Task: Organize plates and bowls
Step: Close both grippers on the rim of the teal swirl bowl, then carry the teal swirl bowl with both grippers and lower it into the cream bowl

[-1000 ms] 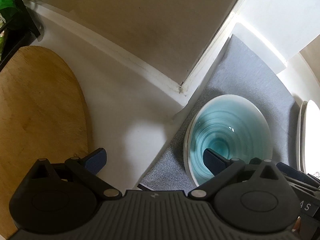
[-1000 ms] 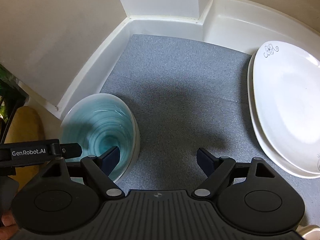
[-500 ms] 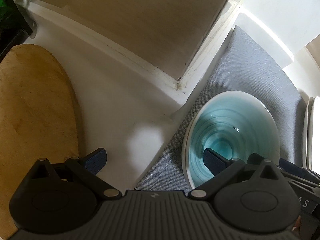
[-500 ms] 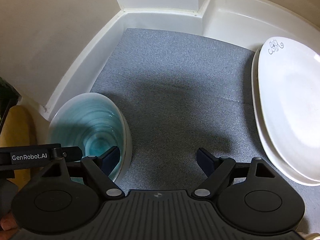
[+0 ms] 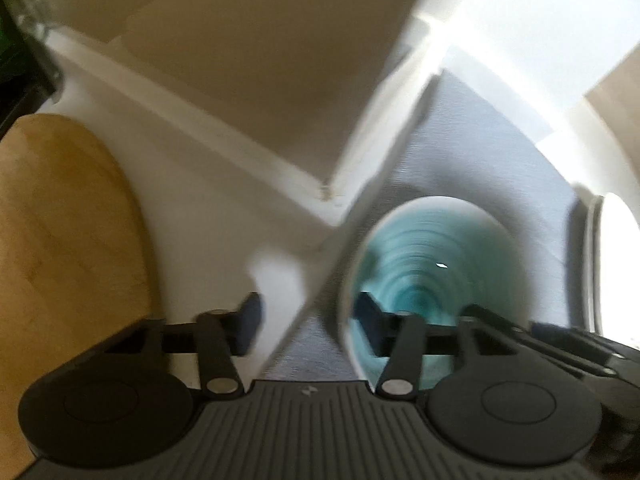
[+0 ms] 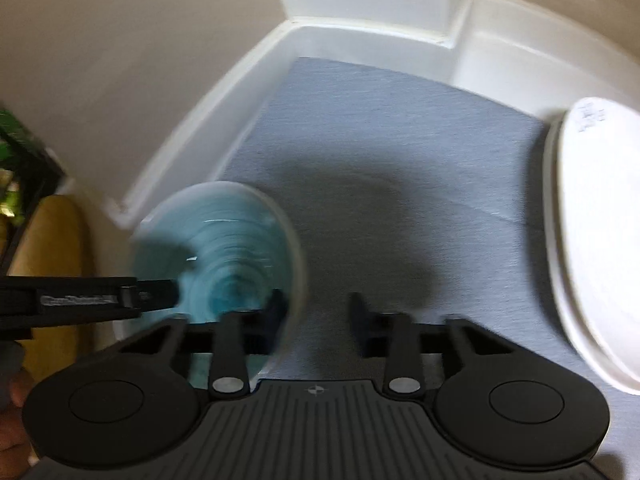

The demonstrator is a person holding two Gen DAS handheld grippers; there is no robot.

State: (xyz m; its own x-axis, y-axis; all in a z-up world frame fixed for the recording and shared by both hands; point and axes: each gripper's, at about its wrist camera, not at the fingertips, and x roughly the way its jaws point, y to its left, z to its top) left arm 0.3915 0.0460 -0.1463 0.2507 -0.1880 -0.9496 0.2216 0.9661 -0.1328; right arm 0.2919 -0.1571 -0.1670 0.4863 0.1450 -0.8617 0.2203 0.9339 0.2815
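A teal-glazed bowl (image 5: 432, 264) with a pale outside stands on the grey mat (image 5: 480, 140) near the mat's left edge. My left gripper (image 5: 308, 320) straddles the bowl's left rim, one finger inside and one outside, and its jaws are closing with a gap still left at the outer finger. My right gripper (image 6: 318, 308) straddles the right rim of the bowl (image 6: 232, 248) the same way. Its jaws are closing too, and the outer finger stands clear of the rim. Both views are blurred.
Two stacked white plates (image 6: 600, 240) lie at the right edge of the mat (image 6: 400, 140). A wooden board (image 5: 60, 240) lies left of the mat on the white counter. White walls close the corner behind the mat.
Both grippers' jaws have narrowed around the bowl's rim, from wide open to about half as wide. The hands have barely shifted.
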